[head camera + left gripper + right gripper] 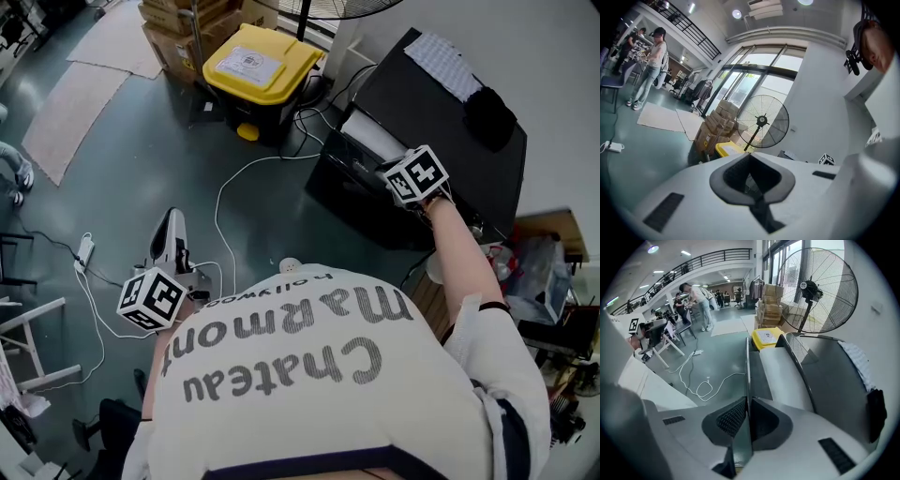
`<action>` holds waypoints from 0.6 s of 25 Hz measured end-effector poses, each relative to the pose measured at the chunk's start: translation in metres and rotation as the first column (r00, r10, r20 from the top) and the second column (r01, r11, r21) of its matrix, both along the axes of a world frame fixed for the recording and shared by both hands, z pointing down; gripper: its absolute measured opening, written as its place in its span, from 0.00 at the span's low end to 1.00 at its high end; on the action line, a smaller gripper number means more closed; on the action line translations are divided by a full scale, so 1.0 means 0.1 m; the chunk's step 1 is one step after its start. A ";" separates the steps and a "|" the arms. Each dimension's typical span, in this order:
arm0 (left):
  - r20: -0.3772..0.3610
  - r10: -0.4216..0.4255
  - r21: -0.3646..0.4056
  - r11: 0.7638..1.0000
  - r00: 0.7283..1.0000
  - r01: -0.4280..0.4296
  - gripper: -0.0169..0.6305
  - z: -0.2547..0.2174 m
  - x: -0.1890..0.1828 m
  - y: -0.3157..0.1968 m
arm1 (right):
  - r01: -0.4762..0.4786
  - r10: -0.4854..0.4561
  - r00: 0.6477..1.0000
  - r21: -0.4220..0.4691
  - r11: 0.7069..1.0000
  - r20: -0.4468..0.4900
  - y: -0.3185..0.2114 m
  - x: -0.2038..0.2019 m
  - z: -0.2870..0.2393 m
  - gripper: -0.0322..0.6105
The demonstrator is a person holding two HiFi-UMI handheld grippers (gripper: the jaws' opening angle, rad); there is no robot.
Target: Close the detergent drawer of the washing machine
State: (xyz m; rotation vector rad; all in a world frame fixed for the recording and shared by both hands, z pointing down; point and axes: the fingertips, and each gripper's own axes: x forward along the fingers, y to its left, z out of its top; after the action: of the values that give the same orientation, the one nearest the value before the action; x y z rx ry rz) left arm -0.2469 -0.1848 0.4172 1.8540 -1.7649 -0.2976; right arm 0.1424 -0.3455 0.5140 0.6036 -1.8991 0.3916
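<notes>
The right tool (747, 420) pinches the thin dark front panel of the detergent drawer (747, 364), which stands pulled out from the front edge of the black washing machine (431, 141). A white checked cloth (441, 61) and a black object (489, 114) lie toward the far edge of the machine's top. The left tool (752, 177), jaws pressed together on nothing, hangs over the grey-green floor (122, 169), where a white cable (217, 202) loops. A yellow-lidded bin (258, 66), cardboard boxes (183, 23) and a standing fan (762, 121) sit along the glazed wall.
</notes>
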 end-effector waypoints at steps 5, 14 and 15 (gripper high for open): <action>0.000 -0.032 -0.005 0.999 0.999 0.032 0.04 0.01 -0.06 0.02 | 0.003 -0.003 1.000 0.012 1.000 -0.005 -0.10 0.04 0.00 0.14; 0.004 -0.039 0.001 0.999 0.999 0.039 0.04 -0.01 -0.05 -0.10 | -0.017 0.018 0.999 0.042 0.999 -0.031 -0.31 0.14 -0.01 0.15; 0.004 -0.039 0.002 0.999 0.999 0.039 0.04 -0.02 -0.06 -0.11 | -0.017 0.019 0.999 0.048 0.999 -0.036 -0.32 0.14 -0.02 0.15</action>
State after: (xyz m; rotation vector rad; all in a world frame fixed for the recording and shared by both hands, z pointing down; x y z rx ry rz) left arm -0.2525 -0.1963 0.4156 1.8248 -1.8059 -0.3106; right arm 0.1562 -0.3779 0.5125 0.6556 -1.8736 0.3450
